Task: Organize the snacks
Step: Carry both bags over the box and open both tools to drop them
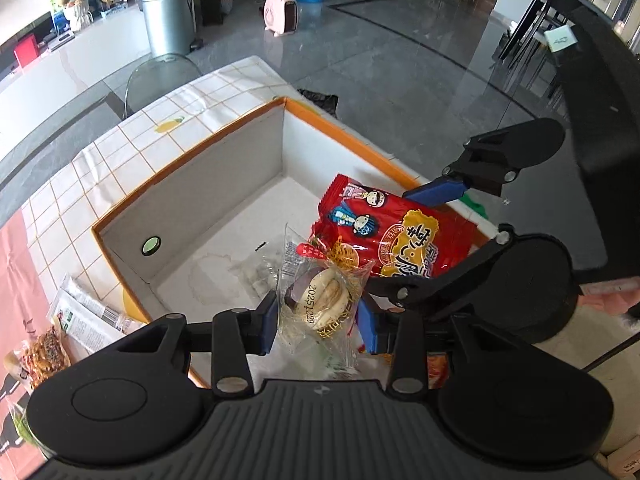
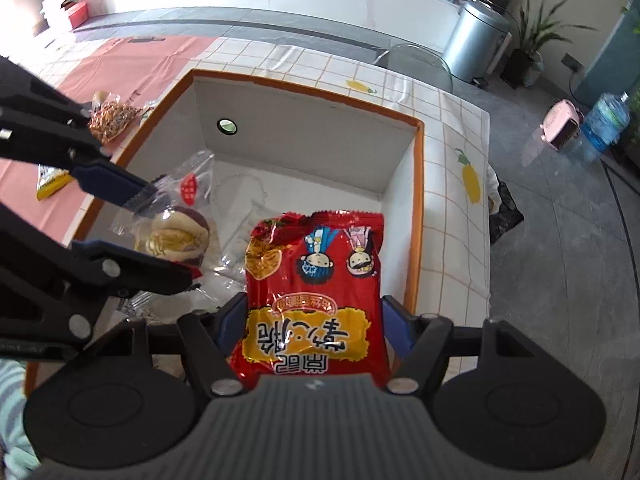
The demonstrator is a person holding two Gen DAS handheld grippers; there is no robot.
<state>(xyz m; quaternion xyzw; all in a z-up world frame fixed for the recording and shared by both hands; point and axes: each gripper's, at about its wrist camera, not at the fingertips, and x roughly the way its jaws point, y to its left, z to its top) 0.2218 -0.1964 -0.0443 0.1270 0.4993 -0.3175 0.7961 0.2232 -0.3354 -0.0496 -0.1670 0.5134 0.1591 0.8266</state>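
A white box with an orange rim (image 1: pixel 192 152) (image 2: pixel 304 86) stands on the tiled tablecloth. Over its near part, my left gripper (image 1: pixel 318 320) is shut on a round pastry in a clear wrapper (image 1: pixel 324 300). In the right wrist view that left gripper (image 2: pixel 168 236) comes in from the left with the pastry (image 2: pixel 176 232) between its blue pads. My right gripper (image 2: pixel 312 320) is shut on a red snack bag (image 2: pixel 316 280) with cartoon figures, hanging over the box's right side. The left wrist view shows this right gripper (image 1: pixel 416 248) and the bag (image 1: pixel 392 236) just right of the pastry.
A clear wrapper (image 1: pixel 256 270) lies on the box floor. Left of the box, loose snacks lie on the table: a brown crispy packet (image 2: pixel 112 116) (image 1: pixel 44 352), a white pack (image 1: pixel 88 312), a yellow packet (image 2: pixel 52 182). The table edge and floor run close along the box's right side.
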